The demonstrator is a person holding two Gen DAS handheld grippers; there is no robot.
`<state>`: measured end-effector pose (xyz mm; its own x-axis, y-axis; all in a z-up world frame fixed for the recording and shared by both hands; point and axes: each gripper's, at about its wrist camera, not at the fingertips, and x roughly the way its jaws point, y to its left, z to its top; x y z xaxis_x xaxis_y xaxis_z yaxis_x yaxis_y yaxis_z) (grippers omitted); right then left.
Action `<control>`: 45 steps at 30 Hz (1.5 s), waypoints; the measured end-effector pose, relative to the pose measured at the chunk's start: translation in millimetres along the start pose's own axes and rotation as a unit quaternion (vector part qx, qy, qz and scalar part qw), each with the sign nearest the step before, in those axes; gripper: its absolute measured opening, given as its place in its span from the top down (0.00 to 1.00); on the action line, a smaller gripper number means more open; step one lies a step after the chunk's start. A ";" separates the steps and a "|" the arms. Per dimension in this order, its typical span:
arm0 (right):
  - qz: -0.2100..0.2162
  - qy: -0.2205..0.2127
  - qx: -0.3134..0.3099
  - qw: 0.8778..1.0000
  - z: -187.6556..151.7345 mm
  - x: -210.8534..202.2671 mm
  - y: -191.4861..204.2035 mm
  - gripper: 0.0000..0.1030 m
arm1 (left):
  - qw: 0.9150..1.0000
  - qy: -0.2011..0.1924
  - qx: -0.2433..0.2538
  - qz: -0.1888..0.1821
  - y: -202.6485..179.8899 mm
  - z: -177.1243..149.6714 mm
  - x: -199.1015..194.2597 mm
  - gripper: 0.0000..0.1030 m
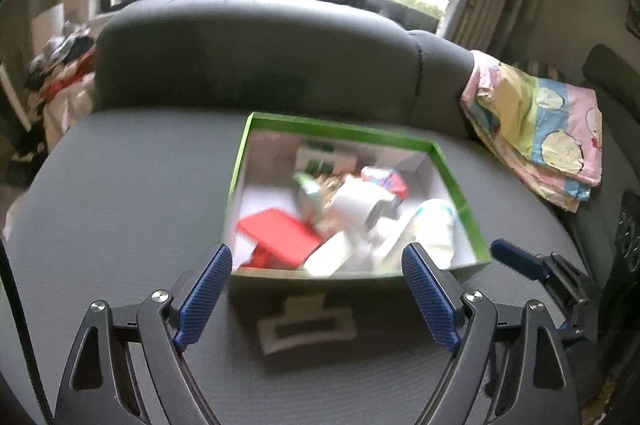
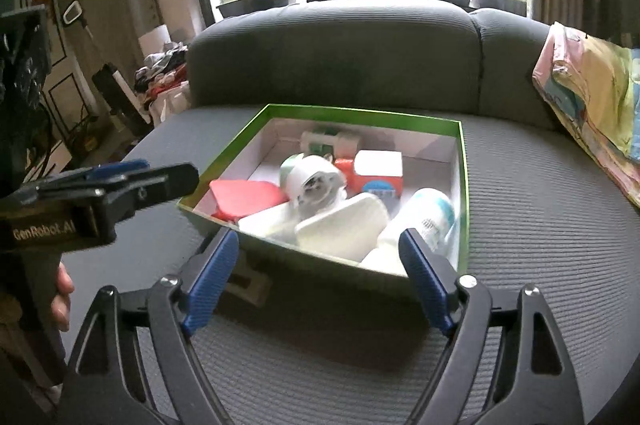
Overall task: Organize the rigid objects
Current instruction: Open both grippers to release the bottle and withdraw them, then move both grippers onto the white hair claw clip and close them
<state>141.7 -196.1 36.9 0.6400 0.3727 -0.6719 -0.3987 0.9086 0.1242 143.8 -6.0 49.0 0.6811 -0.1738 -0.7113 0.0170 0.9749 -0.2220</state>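
While both tools are standing wide open and gripping nothing, the left tool is hanging just short of the near wall of the green box, with bare sofa fabric between its blue pads. The right tool is sitting equally spread, its fingertips framing the box's near corner without touching it.

From either tool the box is lying ahead and slightly below, resting on the grey sofa seat. Its long axis appears to be running obliquely, from near left to far right in the left wrist view. Inside, the rigid objects are lying piled together: a red lidded container at the left, a white bottle along the right wall, a roll of white tape in the middle, and an orange and white carton behind it. Neither tool looks clearly nearer.

One flat pale item is lying on the seat just outside the near wall, between the tools and the box; judged from position, it looks like the remaining piece. A folded patterned cloth is lying well apart at right.
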 end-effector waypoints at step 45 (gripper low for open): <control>0.086 0.104 -0.040 0.990 -54.5 91.5 61.7 0.57 | 0.992 0.087 -0.045 -0.085 39.5 -57.8 58.8 0.38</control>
<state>139.8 -116.3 -56.7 0.4121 0.4653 -0.7834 -0.5462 0.8143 0.1963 142.2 14.2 -40.1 0.5374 -0.3644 -0.7605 0.0506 0.9141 -0.4022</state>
